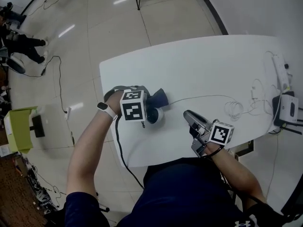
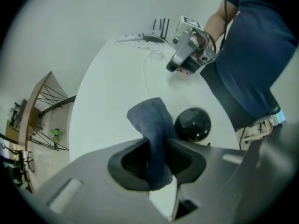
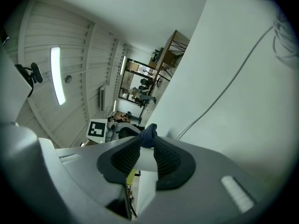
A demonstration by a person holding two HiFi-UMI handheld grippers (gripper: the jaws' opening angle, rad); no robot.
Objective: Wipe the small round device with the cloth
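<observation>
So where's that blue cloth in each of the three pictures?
Head view: cloth just left of centre.
Left gripper view: cloth lower centre, pinched in the left claw.
Right gripper view: cloth small, low centre, beyond the right claw.
Shared landmark: the white cable on the table.

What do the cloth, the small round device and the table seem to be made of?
Cloth: soft fabric, dark blue, matte; it folds limply.
Small round device: likely glossy black plastic or glass; it shows reflections.
Table: smooth white surface, perhaps laminate.
</observation>
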